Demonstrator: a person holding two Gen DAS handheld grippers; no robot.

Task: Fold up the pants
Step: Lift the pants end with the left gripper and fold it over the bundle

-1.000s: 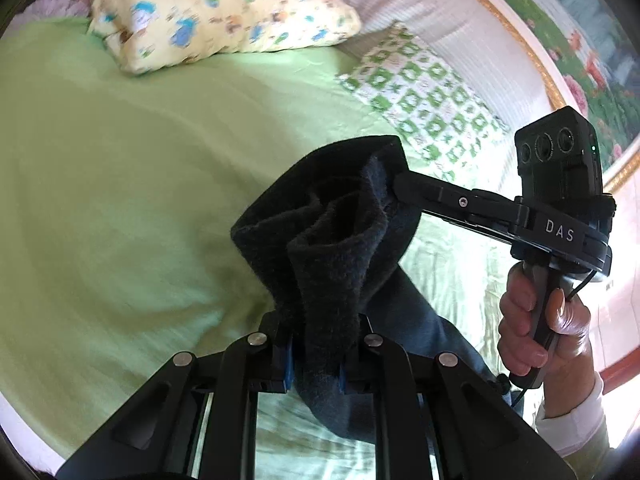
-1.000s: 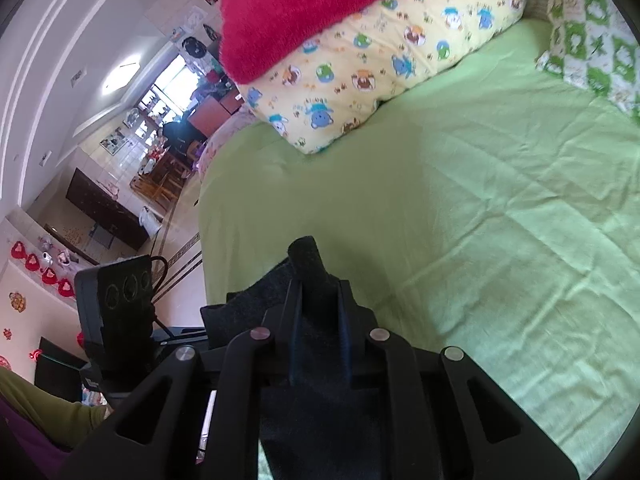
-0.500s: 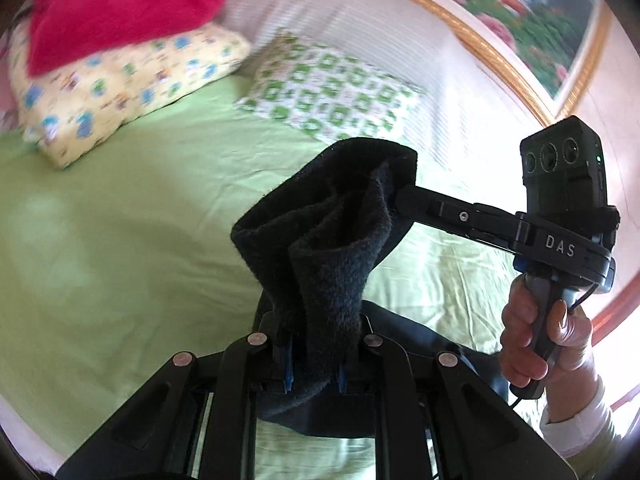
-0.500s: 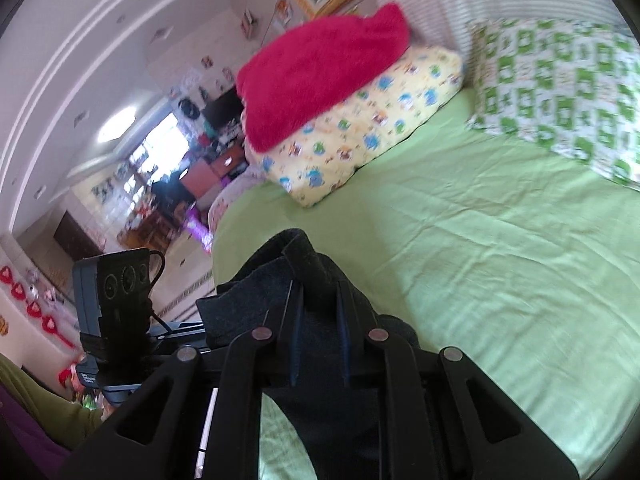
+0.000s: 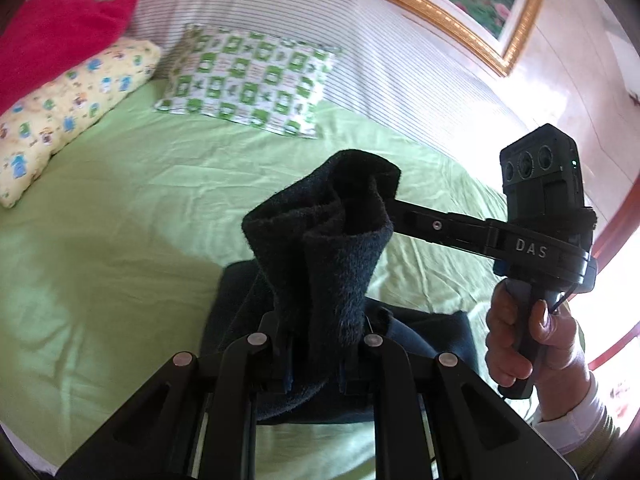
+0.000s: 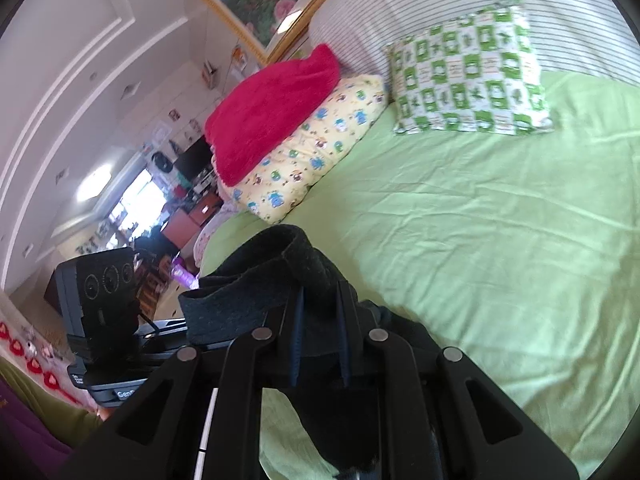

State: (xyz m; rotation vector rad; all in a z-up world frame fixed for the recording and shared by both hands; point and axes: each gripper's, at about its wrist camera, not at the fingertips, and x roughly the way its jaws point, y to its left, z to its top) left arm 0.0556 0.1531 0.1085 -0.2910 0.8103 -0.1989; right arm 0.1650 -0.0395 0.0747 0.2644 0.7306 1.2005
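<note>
A bed with a light green sheet (image 5: pixel 120 208) fills both views. Above it, dark navy fleece pants (image 5: pixel 332 256) hang bunched, partly trailing on the sheet. The left gripper (image 5: pixel 314 354) and right gripper (image 6: pixel 320 336) each have narrow jaws clamped on the pants.

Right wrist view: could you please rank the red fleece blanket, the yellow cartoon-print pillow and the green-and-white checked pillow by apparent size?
1. Red fleece blanket and green-and-white checked pillow: alike, unranked.
2. Yellow cartoon-print pillow, partly covered by the blanket.
</note>
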